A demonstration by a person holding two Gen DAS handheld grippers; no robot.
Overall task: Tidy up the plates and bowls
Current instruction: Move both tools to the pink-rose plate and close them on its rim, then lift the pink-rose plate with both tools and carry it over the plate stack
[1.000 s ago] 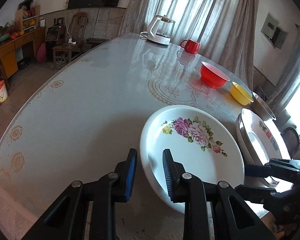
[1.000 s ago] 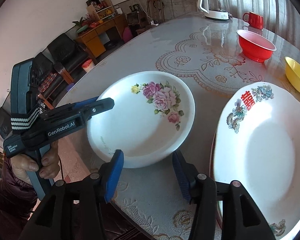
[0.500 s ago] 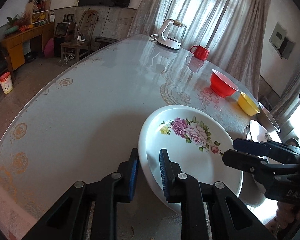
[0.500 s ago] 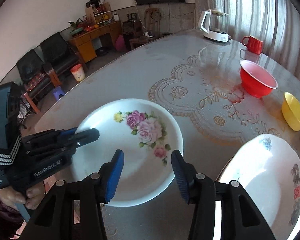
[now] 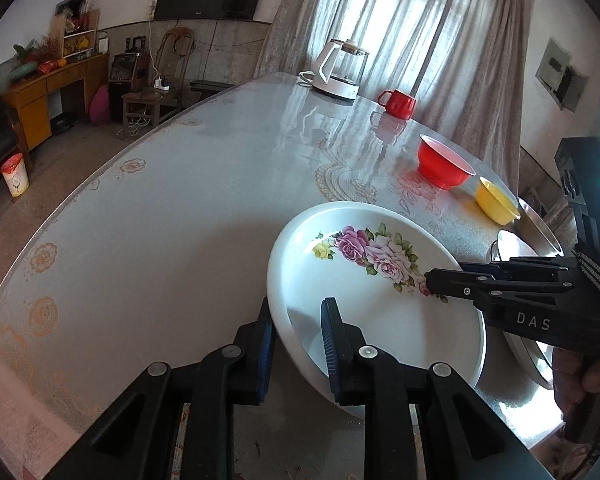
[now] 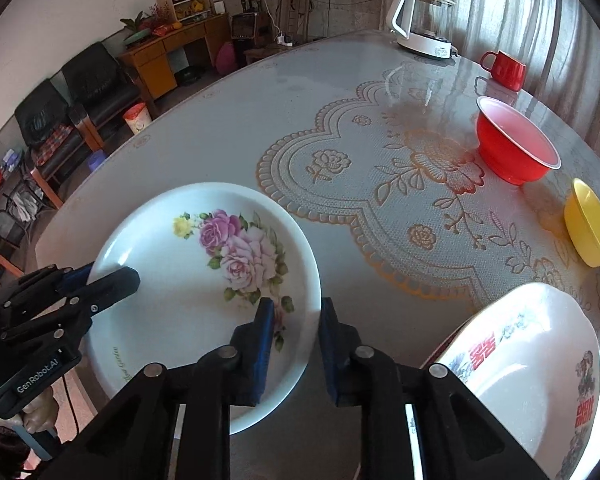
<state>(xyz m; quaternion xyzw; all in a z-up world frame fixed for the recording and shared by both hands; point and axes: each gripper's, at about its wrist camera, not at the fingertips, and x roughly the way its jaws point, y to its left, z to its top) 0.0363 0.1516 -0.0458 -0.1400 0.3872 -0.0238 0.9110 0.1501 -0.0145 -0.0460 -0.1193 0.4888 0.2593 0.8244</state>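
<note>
Two plates and two bowls lie spread over the surface (image 6: 228, 128), none stacked, so the sorting looks barely begun. The rose plate (image 6: 188, 292) sits at the near left edge. The plate with red characters (image 6: 540, 380) lies at the near right, well apart from it, and seems to rest on a metal dish, though that is hard to tell. The red bowl (image 6: 516, 148) and the yellow bowl (image 6: 592, 224) stand at the far right, near each other but apart. A kettle (image 6: 424, 24) and a red mug (image 6: 508, 70) stand at the far end.

The current step looks like a two-handed lift of the rose plate, probably to bring it to the other plate; the bowls are untouched.

The left hand-held gripper (image 5: 298, 340) points steeply downward and straddles the plate's left rim, one pad outside, one inside, clamping it. The right hand-held gripper (image 6: 294, 334) tips more steeply down over the opposite rim, its jaws closing with the rim between them; the pads look to be on it. Part of a hand (image 6: 36, 412) shows at the left handle.
</note>
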